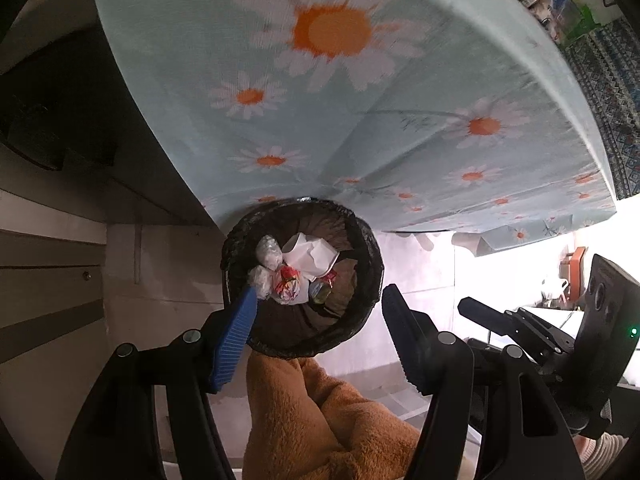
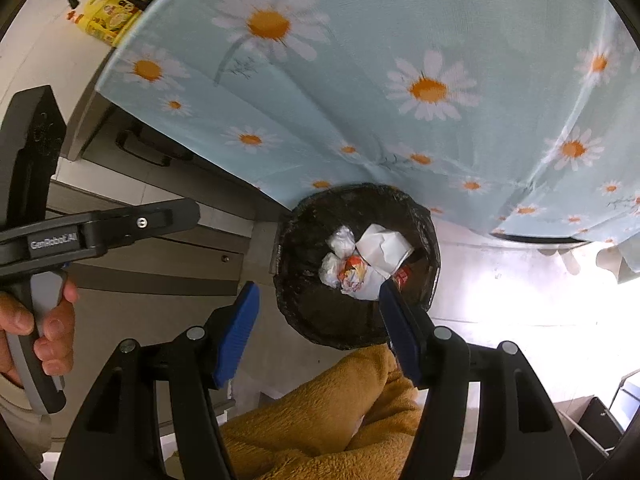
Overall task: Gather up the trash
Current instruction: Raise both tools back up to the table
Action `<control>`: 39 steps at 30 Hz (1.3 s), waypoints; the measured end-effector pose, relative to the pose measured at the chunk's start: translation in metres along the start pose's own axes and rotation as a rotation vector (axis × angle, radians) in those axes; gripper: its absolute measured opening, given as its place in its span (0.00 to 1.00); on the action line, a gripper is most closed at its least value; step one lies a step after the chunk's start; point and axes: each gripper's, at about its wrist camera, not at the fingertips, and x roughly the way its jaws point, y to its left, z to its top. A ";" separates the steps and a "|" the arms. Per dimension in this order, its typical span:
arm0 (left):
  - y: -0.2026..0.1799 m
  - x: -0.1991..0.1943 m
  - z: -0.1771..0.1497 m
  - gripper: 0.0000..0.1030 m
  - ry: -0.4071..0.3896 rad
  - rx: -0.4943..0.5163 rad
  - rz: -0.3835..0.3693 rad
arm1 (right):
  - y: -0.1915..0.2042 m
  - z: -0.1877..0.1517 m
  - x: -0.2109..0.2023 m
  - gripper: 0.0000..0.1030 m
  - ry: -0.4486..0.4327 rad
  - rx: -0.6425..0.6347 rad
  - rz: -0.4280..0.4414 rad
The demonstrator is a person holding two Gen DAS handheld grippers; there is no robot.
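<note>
Sitting on the pale floor (image 2: 500,292), just past the hanging edge of the daisy tablecloth (image 1: 360,120): a round bin (image 1: 360,240) lined with a black bag, already holding the collected trash. Lying inside, bunched toward the far-left wall: a crumpled white paper (image 1: 310,254), two clear plastic wads (image 1: 269,254), a red-and-white wrapper (image 1: 287,284) and a small dark wrapper (image 1: 320,290). Judging from that pile, drawing near the end of the job, or pausing between drops.

Hovering above the bin mouth, the left gripper (image 1: 318,330), jaws standing wide apart and gripping nothing, blue pads (image 1: 234,342) framing the opening as though just after or ready for a release. Hanging beside it, the right gripper (image 2: 318,330), jaws likewise spread and empty, aimed down at the same rim so anything let go would be falling inside. Wrapping around the left handle, seen from the right wrist view, the person's left hand (image 2: 48,328).

Filling the lower foreground below both tools, a tan fleece garment (image 2: 328,412), likely the wearer's legs. Spreading above, the tablecloth covering a table with nothing visible left on its near part. Lining the left side, grey cabinet fronts (image 2: 160,264); a yellow bottle (image 2: 108,16) standing on the floor beyond; glaring light washing out the floor on the right.
</note>
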 end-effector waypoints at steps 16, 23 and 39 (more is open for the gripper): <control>-0.036 -0.098 0.018 0.61 -0.229 0.039 -0.001 | 0.021 0.019 -0.097 0.61 -0.218 -0.047 0.016; -0.051 -0.138 0.034 0.61 -0.316 0.094 -0.006 | 0.035 0.033 -0.142 0.63 -0.356 -0.049 0.017; -0.049 -0.201 0.064 0.61 -0.439 0.165 -0.052 | 0.072 0.089 -0.197 0.76 -0.548 -0.070 -0.004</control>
